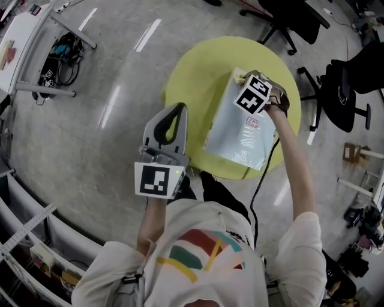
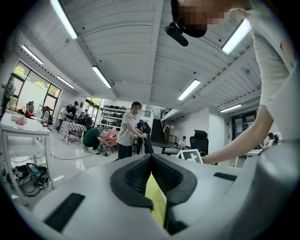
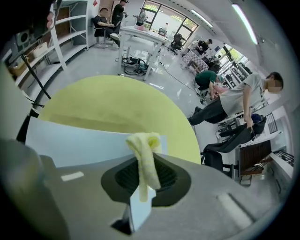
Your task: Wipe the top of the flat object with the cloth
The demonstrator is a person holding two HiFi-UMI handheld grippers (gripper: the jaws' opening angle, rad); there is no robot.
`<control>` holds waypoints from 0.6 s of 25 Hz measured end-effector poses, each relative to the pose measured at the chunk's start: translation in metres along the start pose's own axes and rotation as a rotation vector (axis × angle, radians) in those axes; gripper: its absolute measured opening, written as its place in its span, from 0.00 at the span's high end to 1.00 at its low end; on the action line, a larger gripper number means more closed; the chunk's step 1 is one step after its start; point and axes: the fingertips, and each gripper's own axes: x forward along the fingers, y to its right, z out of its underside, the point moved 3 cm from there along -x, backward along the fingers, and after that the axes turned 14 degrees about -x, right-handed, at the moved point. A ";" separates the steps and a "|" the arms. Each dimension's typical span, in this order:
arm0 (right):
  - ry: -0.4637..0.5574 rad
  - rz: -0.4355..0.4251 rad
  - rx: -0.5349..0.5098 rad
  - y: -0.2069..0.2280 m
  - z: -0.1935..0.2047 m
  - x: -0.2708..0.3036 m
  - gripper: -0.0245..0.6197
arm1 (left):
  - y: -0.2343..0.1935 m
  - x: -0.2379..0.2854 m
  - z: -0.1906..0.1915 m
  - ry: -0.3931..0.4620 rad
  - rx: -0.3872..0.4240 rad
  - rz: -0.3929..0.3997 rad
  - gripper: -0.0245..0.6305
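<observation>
A flat pale-blue packet lies on the round yellow-green table. My right gripper is over the packet's far end, shut on a pale-yellow cloth. In the right gripper view the cloth hangs bunched between the jaws, above the packet and the table. My left gripper hangs off the table's left edge, over the floor. Its jaws are shut with nothing in them. In the left gripper view the left gripper points level across the room.
Black office chairs stand beyond and to the right of the table. A white desk with cables under it is at the far left, and shelving runs along the near left. Several people are in the background.
</observation>
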 end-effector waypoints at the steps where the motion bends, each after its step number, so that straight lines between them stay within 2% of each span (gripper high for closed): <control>1: 0.002 -0.015 -0.002 -0.006 -0.002 -0.003 0.92 | 0.001 -0.001 0.000 0.001 0.000 0.004 0.94; 5: 0.023 -0.085 -0.019 -0.035 -0.013 -0.015 0.92 | 0.006 -0.002 -0.002 0.002 -0.001 0.023 0.94; 15: 0.087 -0.162 -0.073 -0.123 -0.041 -0.047 0.92 | 0.017 -0.005 -0.010 0.034 0.023 0.056 0.94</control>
